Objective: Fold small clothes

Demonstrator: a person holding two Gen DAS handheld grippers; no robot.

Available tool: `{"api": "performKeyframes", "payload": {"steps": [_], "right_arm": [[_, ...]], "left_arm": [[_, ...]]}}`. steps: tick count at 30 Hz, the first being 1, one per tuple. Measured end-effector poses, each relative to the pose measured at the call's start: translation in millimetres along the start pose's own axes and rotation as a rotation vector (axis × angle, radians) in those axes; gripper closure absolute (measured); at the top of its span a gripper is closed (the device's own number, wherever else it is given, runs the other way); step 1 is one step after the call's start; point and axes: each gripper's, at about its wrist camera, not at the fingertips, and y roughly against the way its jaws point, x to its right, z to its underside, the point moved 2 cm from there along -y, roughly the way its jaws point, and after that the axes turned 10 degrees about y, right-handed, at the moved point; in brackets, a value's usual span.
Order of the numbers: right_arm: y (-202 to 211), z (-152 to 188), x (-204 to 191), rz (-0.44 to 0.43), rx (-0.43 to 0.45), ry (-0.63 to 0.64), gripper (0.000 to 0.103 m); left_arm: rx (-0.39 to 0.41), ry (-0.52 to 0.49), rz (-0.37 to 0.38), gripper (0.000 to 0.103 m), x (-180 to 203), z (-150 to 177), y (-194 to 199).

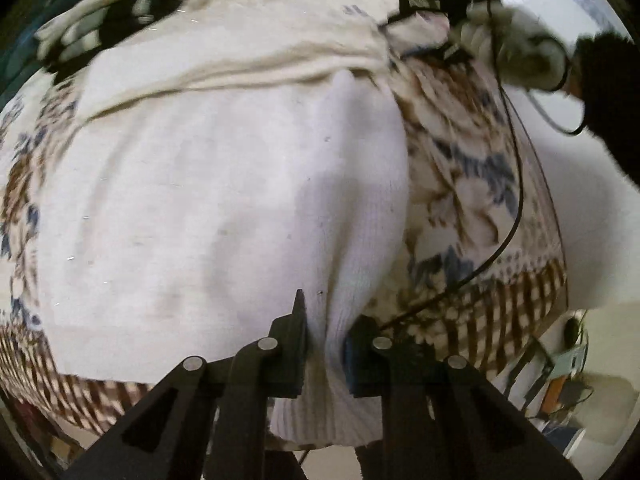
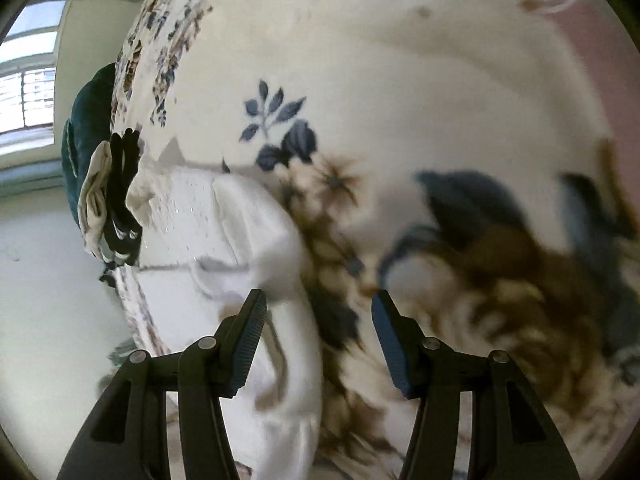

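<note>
White garment (image 1: 240, 184) is pinched by the left gripper (image 1: 326, 344) over a floral bedspread (image 2: 400, 100), right gripper (image 2: 316, 320) left half-open, a window (image 2: 28, 80) seen behind

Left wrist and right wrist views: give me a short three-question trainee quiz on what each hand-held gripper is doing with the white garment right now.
1. True or false: the left hand-held gripper is pinching the ribbed edge of the white garment.
2. Multiple choice: the right hand-held gripper is (a) shut on a sock, (b) open with nothing pinched, (c) out of view.
3. Fill in: the white garment lies on a cloth printed with blue and brown ____.

Key: 1 true; 2 b; 3 flowers.
</note>
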Motion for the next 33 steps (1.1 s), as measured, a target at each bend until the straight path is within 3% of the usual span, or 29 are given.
{"api": "performKeyframes", "payload": {"steps": [3, 5, 11, 15, 18, 23, 27, 30, 33], "right_arm": [[-23, -7, -4, -0.061, -0.029, -0.044, 0.058], [-31, -8, -11, -0.062, -0.019, -0.065, 0.088], [-6, -10, -68, 0.024, 0.045, -0.012, 0.091], [14, -15, -147, 0.092, 0.057, 0.102, 0.091], [7, -19, -224, 0.145, 0.033, 0.202, 0.092], [-61, -13, -356, 0.245, -0.035, 0.38, 0.092], [-160, 2, -446, 0.367, -0.089, 0.539, 0.092], [-237, 18, -488, 0.473, -0.148, 0.621, 0.092], [-298, 40, -506, 0.589, -0.195, 0.699, 0.092]], "left_arm": [[0.019, 0.039, 0.007, 0.091, -15, -7, 9], [0.023, 0.063, 0.021, 0.091, -28, -10, 9], [0.057, 0.13, 0.082, 0.092, -60, -15, 31], [0.085, 0.213, 0.132, 0.092, -97, -19, 56], [0.107, 0.302, 0.165, 0.092, -139, -22, 76], [0.13, 0.449, 0.184, 0.092, -220, -19, 93], [0.101, 0.565, 0.199, 0.092, -279, -10, 81], [0.075, 0.649, 0.208, 0.092, -319, 2, 67], [0.031, 0.708, 0.229, 0.092, -351, 16, 46]]}}
